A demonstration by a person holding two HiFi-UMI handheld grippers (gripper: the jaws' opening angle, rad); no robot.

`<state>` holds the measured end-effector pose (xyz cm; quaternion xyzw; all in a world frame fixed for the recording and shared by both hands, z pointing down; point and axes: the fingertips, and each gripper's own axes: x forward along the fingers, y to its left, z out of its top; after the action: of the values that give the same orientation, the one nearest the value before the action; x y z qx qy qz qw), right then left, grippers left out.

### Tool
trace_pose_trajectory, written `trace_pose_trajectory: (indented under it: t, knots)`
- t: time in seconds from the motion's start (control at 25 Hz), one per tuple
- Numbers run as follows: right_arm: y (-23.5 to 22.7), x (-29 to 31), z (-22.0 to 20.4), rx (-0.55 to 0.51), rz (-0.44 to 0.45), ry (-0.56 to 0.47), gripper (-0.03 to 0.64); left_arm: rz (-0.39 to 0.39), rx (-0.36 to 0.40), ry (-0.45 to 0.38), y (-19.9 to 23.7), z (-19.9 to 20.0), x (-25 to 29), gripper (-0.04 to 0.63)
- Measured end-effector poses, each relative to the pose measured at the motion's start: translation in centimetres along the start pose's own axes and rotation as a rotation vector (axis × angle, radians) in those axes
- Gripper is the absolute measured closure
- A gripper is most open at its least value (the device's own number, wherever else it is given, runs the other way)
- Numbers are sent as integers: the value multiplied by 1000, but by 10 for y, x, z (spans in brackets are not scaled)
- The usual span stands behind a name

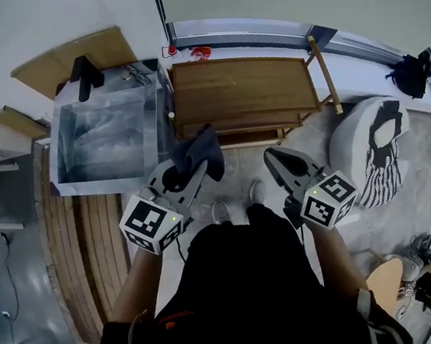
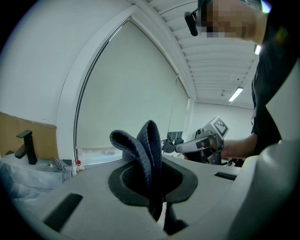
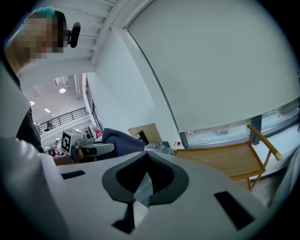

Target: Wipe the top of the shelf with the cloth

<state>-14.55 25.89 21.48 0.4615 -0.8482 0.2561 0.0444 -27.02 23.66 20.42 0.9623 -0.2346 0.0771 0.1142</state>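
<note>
Cloth (image 1: 201,147) is pinched in the left gripper (image 1: 193,175) with the shelf (image 1: 244,89) top just ahead and below, so I'd press the loose fold flat first; right gripper (image 1: 271,157) is closed, empty.

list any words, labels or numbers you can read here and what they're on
No readable text anywhere.
Marker cubes on the left gripper and right gripper: black-and-white square patterns only, no letters or digits.
</note>
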Motion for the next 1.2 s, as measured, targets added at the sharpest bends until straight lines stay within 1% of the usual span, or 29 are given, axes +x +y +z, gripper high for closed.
trace_pose_trajectory:
  t: [0.16, 0.36, 0.68, 0.92, 1.08, 1.2]
  knots:
    - [-15, 7, 6, 5, 2, -3, 612, 8, -1, 2, 9, 3, 13, 555]
    - [-38, 16, 16, 4, 28, 1, 612, 23, 4, 16, 20, 7, 36, 555]
    - [-110, 35, 42, 22, 79, 25, 612, 74, 3, 43, 47, 21, 105, 555]
    - [-173, 49, 67, 35, 120, 56, 612, 142, -14, 81, 77, 29, 159, 555]
    - [-211, 59, 80, 42, 154, 83, 612, 199, -24, 108, 97, 32, 190, 555]
    - [-235, 63, 89, 38, 180, 107, 612, 252, -46, 129, 113, 33, 208, 555]
